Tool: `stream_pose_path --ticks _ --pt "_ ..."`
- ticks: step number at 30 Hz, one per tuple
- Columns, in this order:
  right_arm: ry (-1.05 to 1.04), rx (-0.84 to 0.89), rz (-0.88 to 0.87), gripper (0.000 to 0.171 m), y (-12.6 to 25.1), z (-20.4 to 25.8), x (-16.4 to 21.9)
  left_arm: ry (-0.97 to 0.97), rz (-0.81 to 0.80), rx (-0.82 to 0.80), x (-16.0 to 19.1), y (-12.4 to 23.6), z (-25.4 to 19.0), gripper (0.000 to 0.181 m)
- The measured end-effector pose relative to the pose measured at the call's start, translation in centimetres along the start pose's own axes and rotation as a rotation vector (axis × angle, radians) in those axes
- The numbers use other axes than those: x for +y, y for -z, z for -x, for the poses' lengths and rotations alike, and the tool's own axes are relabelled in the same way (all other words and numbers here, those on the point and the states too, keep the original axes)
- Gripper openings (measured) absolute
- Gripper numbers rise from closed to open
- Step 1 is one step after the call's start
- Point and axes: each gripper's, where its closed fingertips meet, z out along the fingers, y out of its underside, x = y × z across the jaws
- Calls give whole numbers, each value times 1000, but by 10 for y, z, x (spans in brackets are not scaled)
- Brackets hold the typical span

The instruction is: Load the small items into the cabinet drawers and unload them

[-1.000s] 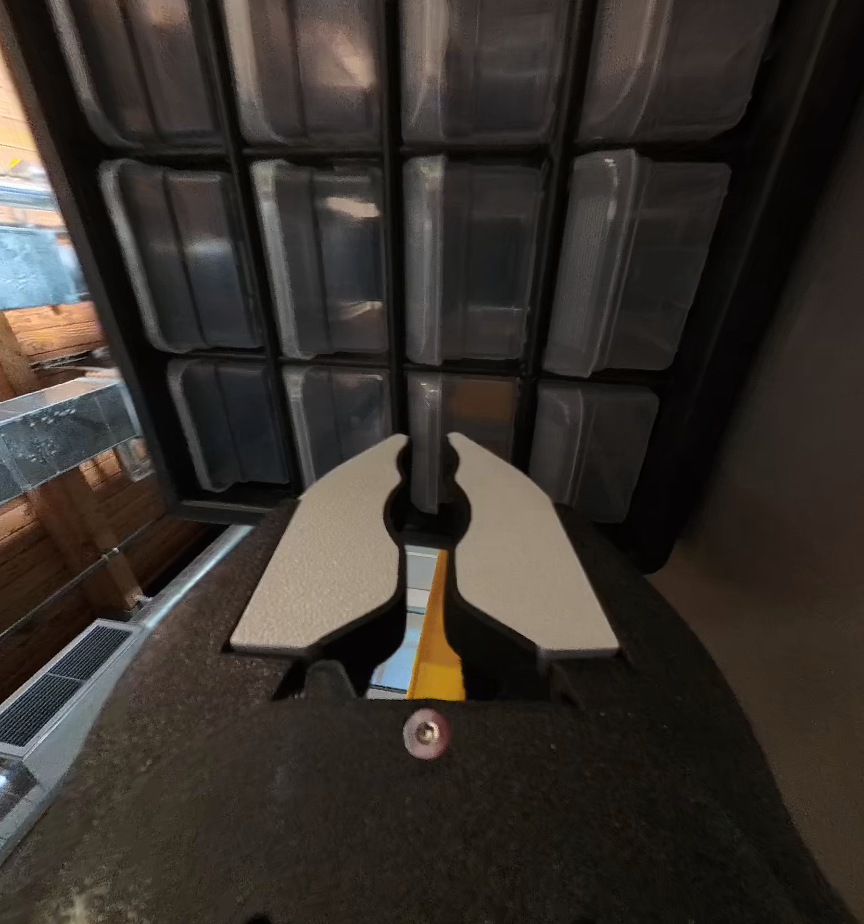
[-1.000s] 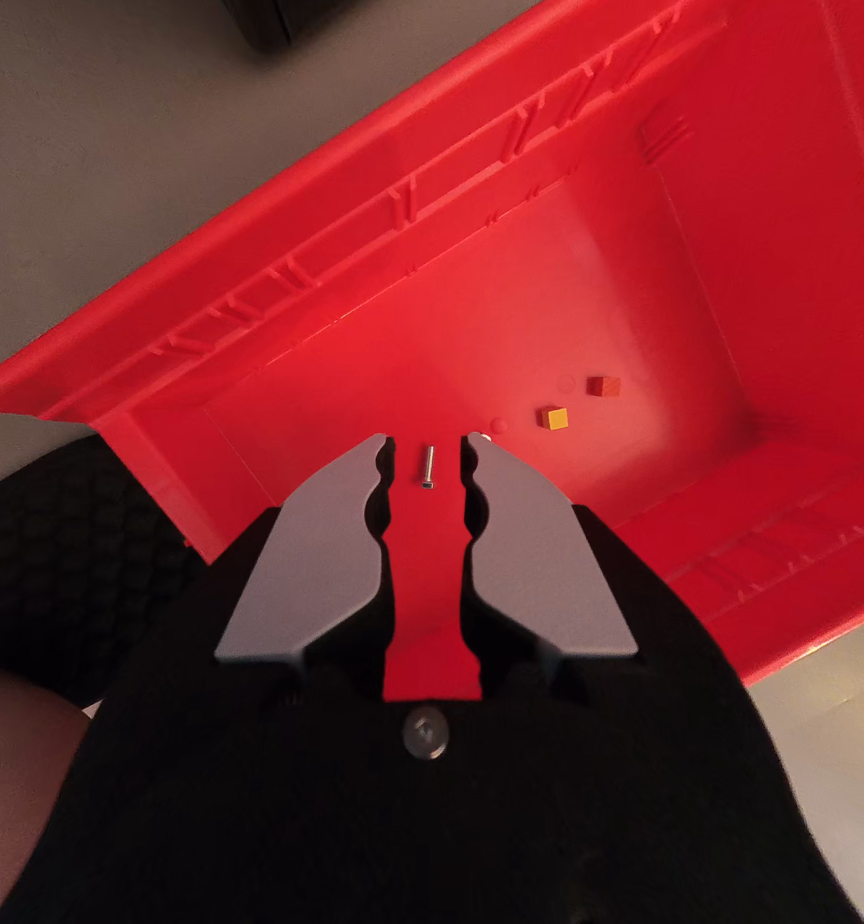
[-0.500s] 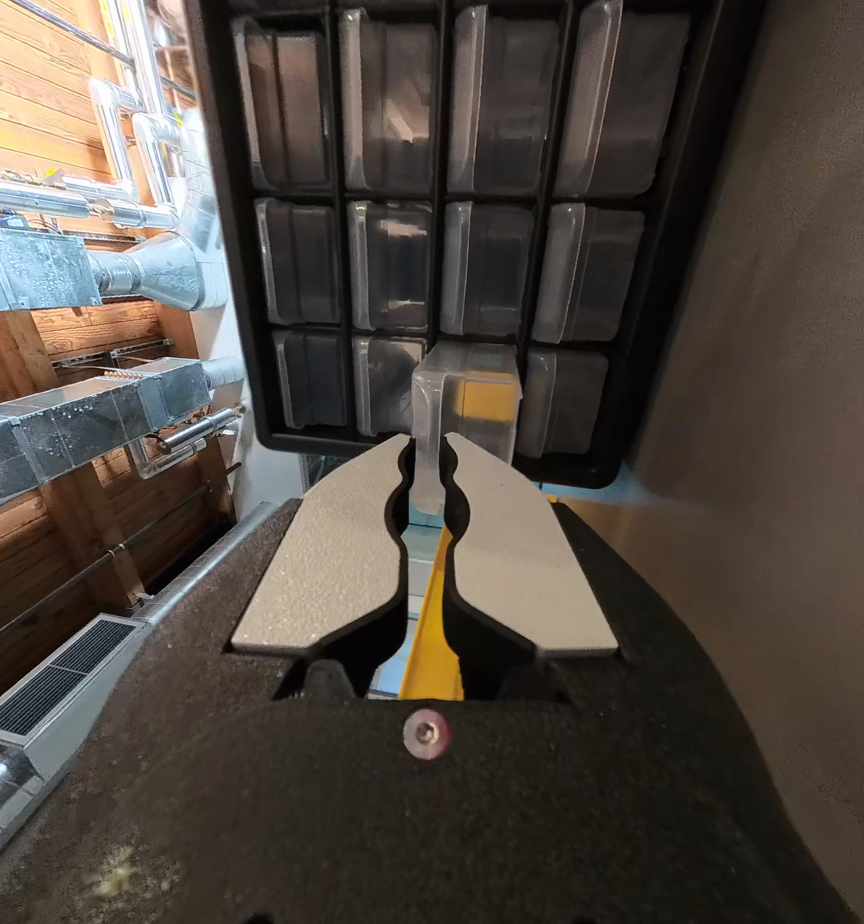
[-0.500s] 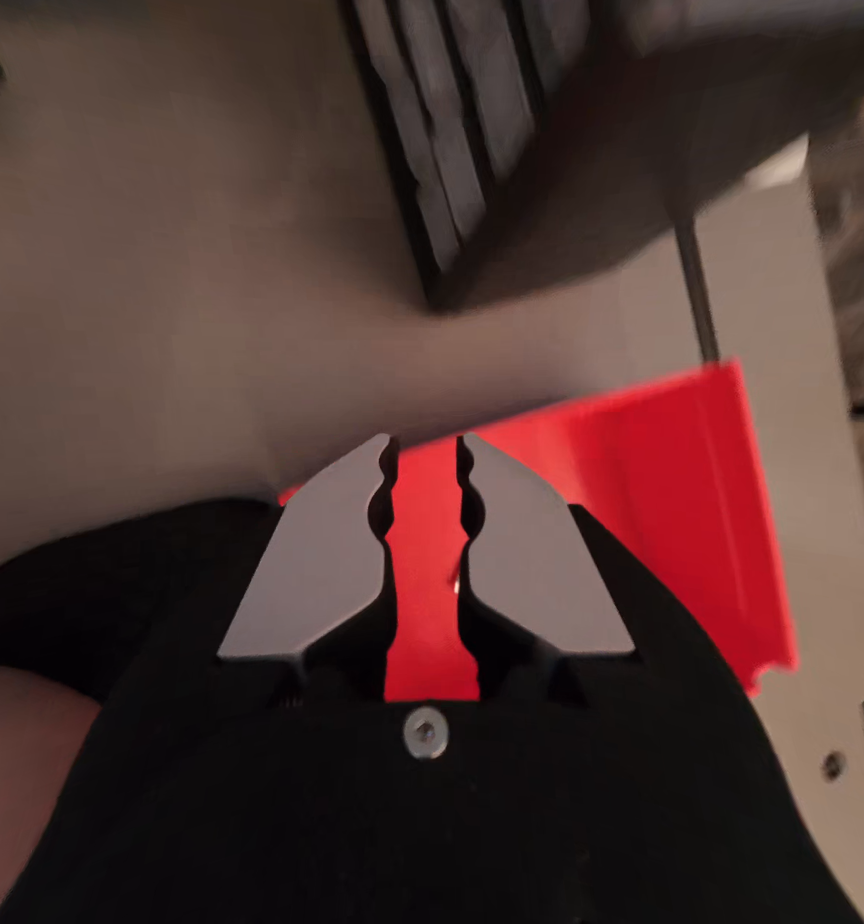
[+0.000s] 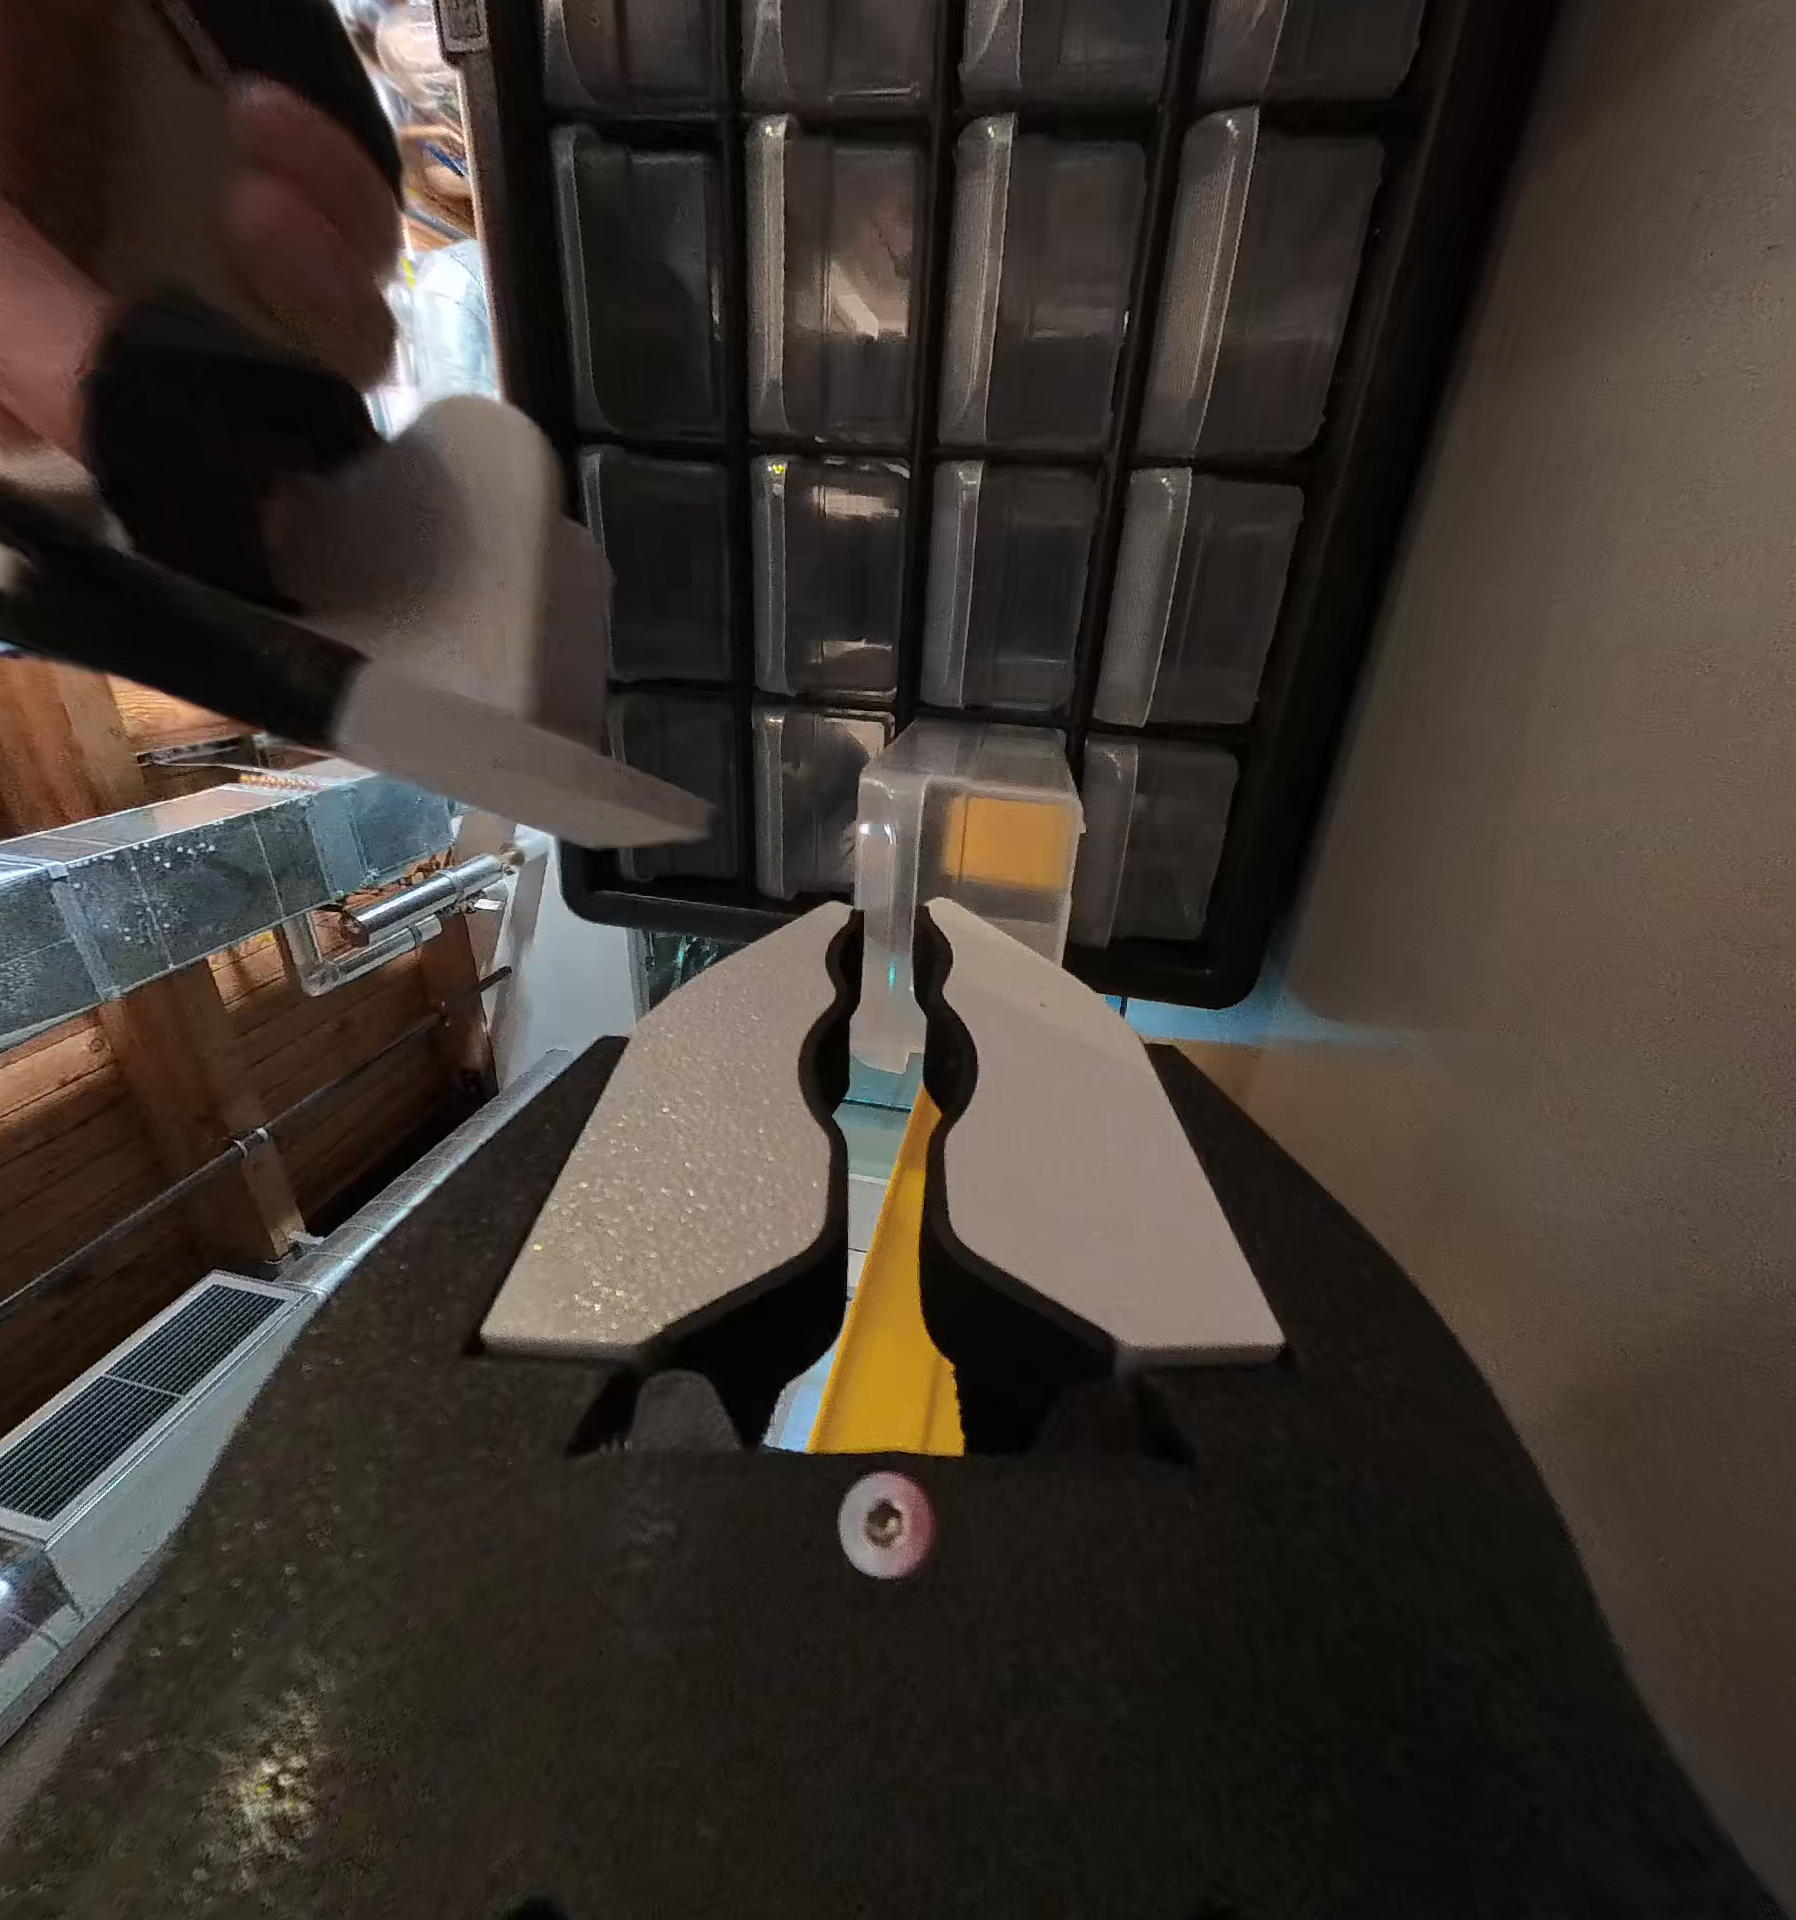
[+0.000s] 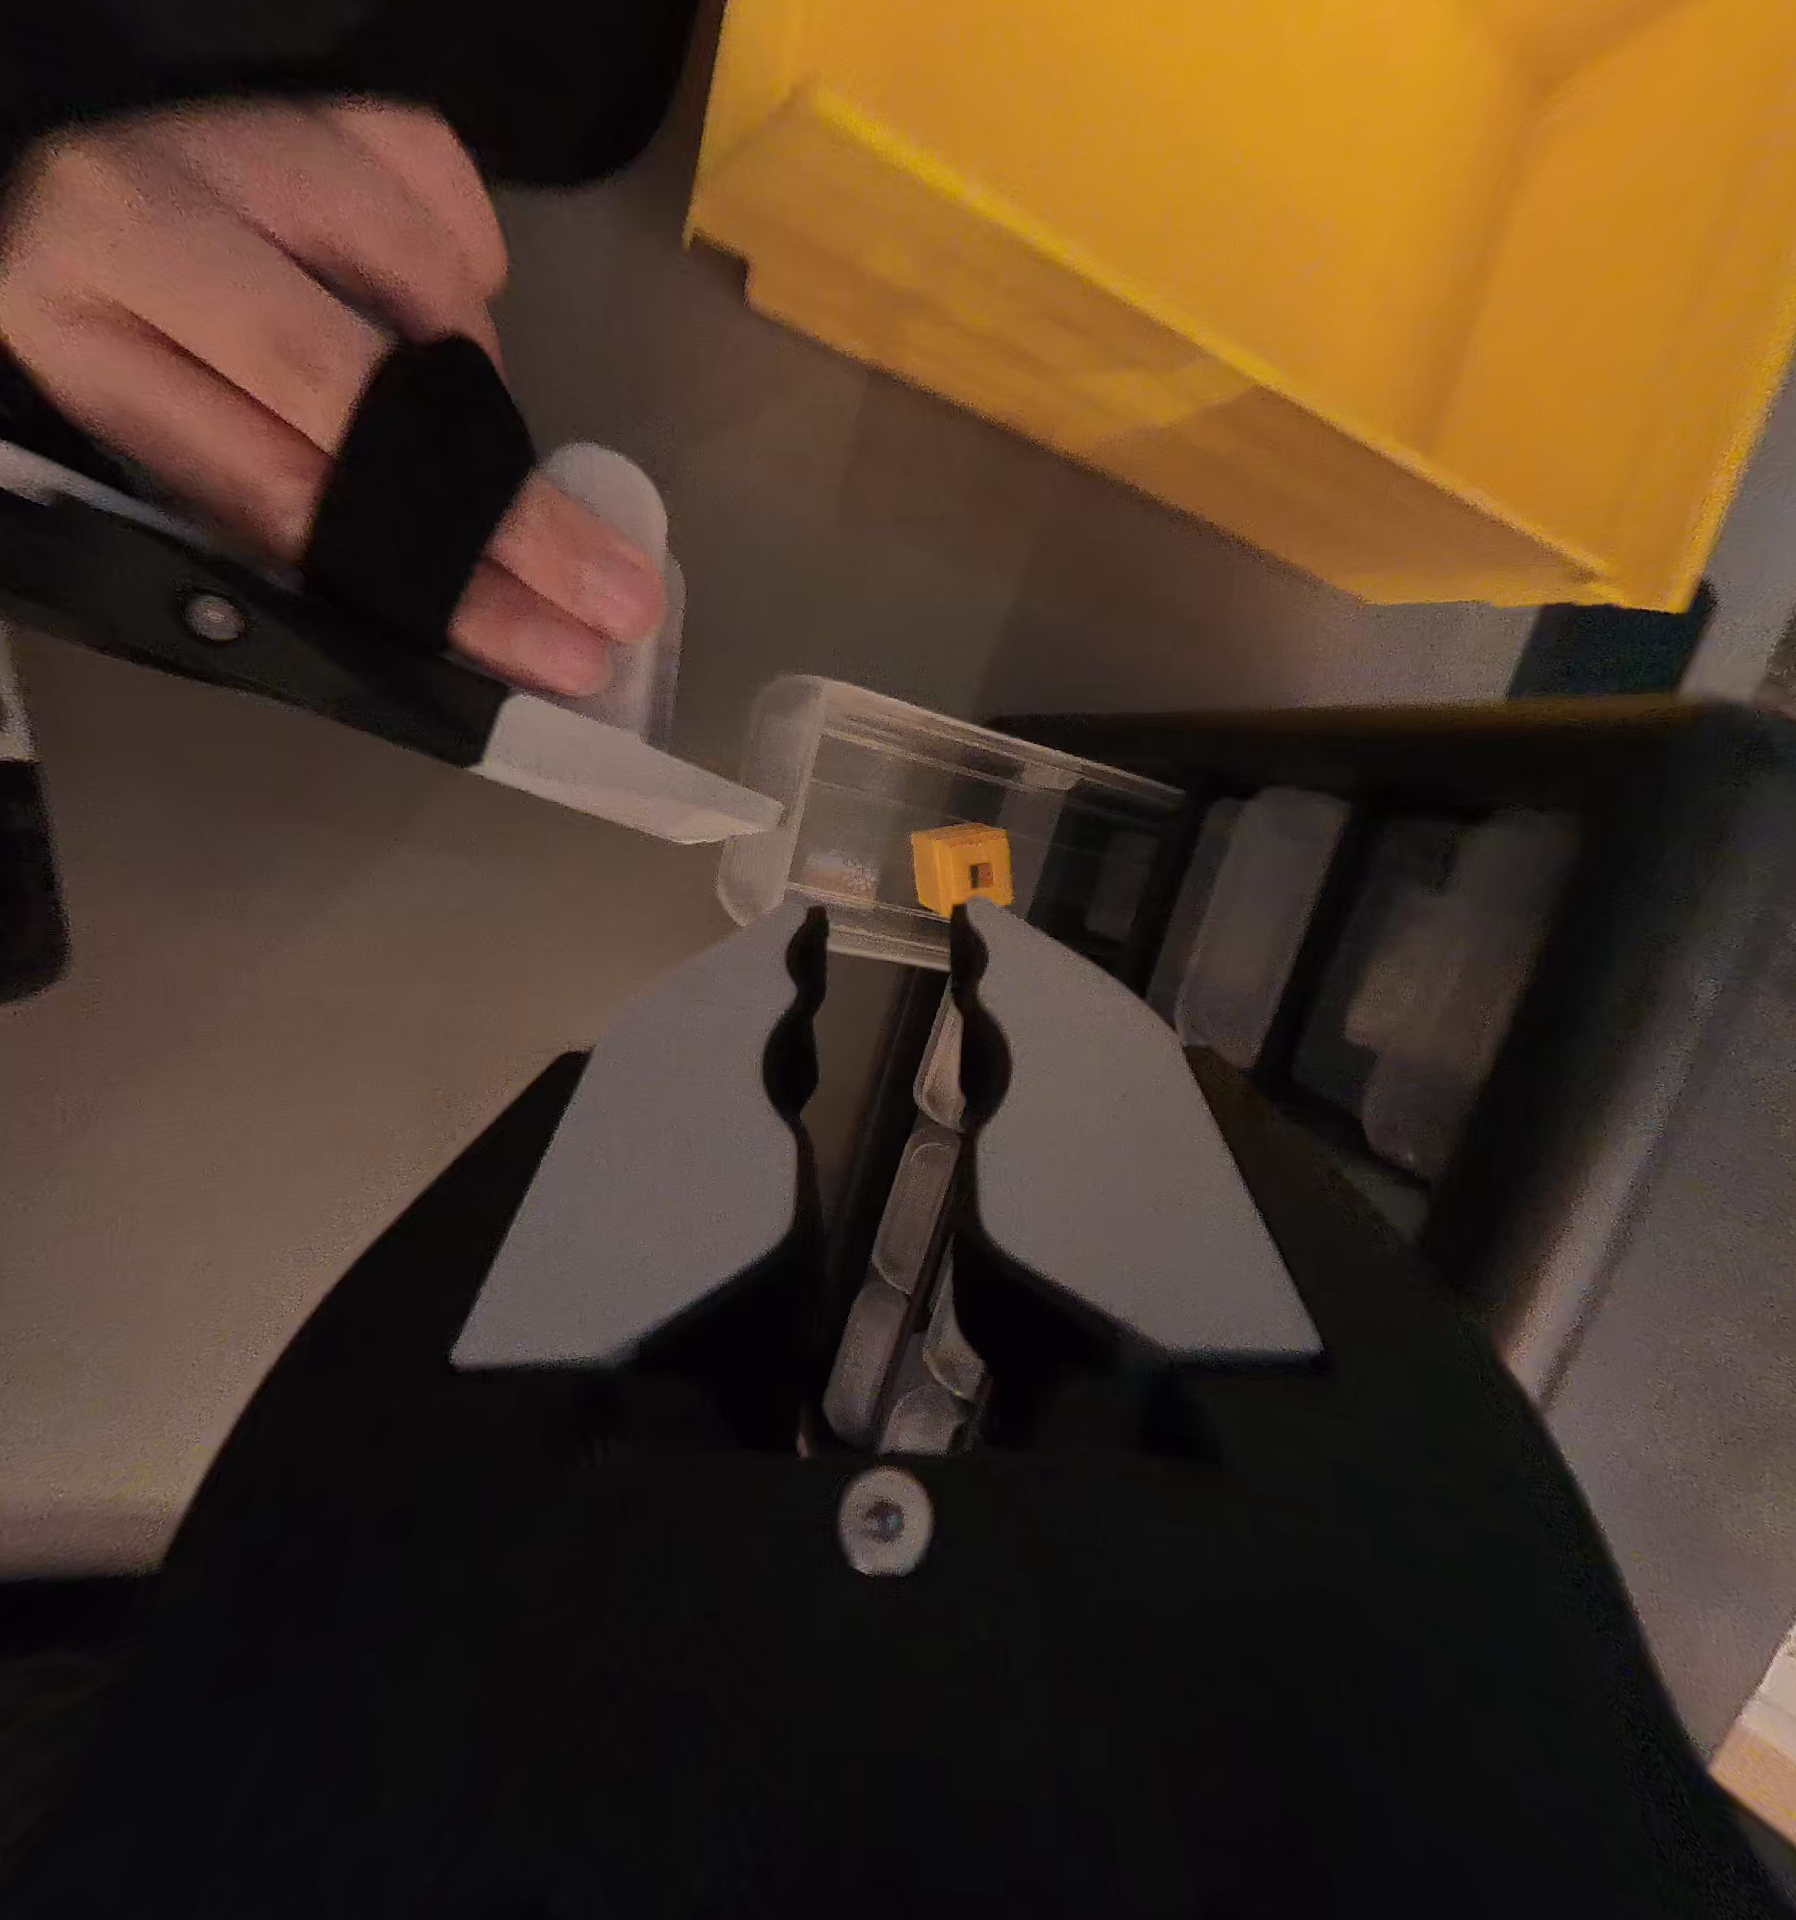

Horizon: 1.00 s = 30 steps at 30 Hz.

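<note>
The left gripper (image 5: 886, 920) points level at the black cabinet (image 5: 1372, 883) standing on the grey table (image 6: 250, 1039), a yellow bin (image 6: 1289, 260) beyond. Its fingers (image 5: 728, 1091) clench the tab of a clear drawer (image 6: 935, 821) pulled out, an orange cube (image 6: 961, 871) inside. The right gripper (image 6: 889, 920) hovers above the drawer, fingers parted, grasping nothing.
</note>
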Motion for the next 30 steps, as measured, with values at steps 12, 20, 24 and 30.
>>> stream_pose_path --ticks 12,20,24,30 --pt "62 -29 311 29 -56 -12 12 31 -8 -4 -1 6 4 8" --pt "47 -34 357 23 -57 -15 13 45 -1 3 3 6 4 8" --pt "22 65 252 23 -21 -18 0 51 3 11 4 5 3 8" --pt "-158 183 97 23 71 15 42 63 4 39 1 -2 0 9"
